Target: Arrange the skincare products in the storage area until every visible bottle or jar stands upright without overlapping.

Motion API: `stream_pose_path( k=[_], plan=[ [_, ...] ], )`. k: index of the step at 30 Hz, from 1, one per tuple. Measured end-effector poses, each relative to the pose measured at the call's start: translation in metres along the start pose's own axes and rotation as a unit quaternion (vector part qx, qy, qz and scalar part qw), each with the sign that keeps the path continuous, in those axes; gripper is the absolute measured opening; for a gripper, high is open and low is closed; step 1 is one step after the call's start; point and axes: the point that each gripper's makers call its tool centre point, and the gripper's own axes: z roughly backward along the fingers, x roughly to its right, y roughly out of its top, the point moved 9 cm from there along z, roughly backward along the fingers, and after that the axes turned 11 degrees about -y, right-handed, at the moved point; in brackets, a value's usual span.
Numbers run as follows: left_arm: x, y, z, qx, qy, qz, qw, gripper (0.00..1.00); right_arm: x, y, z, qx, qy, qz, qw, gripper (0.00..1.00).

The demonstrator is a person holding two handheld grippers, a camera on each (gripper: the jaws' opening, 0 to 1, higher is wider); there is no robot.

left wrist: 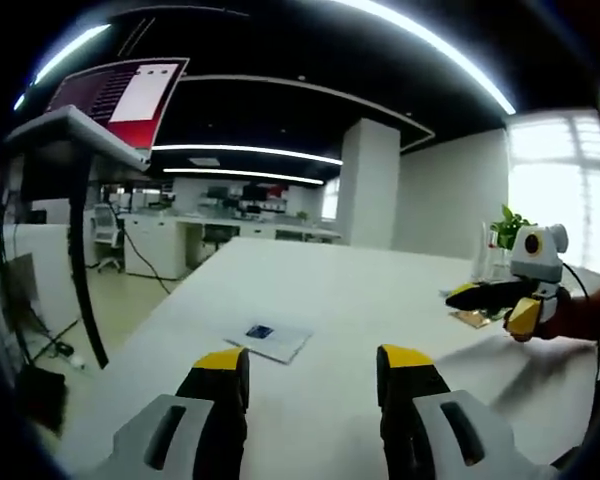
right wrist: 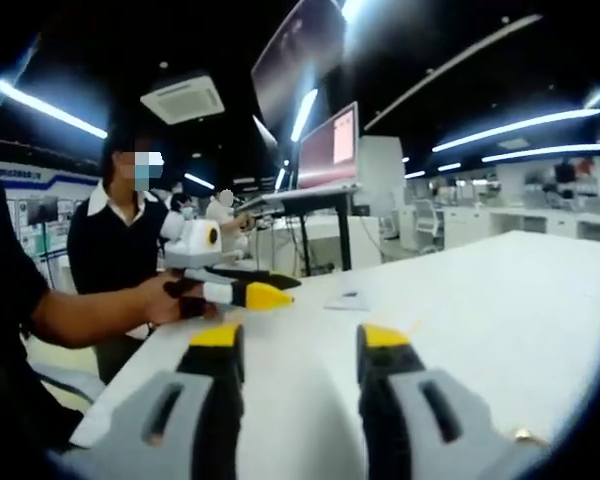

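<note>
Jaws of left gripper [left wrist: 312,365] and right gripper [right wrist: 298,345] spread apart, nothing between them, above white table [left wrist: 310,290]. Skincare products not discernible; flat card [left wrist: 267,340] lies just ahead of left gripper.

The left grey gripper with yellow-tipped black jaws [left wrist: 312,368] has its jaws parted with nothing between them. The matching right grey gripper [right wrist: 299,345] is likewise agape and empty. In the right gripper view a bare forearm and hand [right wrist: 170,297] at the left grip the other gripper.

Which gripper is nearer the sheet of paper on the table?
The left gripper: the sheet of paper lies just ahead of its open jaws, while from the right gripper it looks farther off.
</note>
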Motion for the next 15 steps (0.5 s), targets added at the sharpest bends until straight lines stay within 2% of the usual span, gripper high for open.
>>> stream_pose_path(
  k=[15],
  plan=[
    [-0.009, 0.002, -0.001, 0.002, 0.008, 0.004, 1.0, 0.51, 0.002, -0.008, -0.026, -0.037, -0.014, 0.001, 0.9992, 0.39]
  ],
)
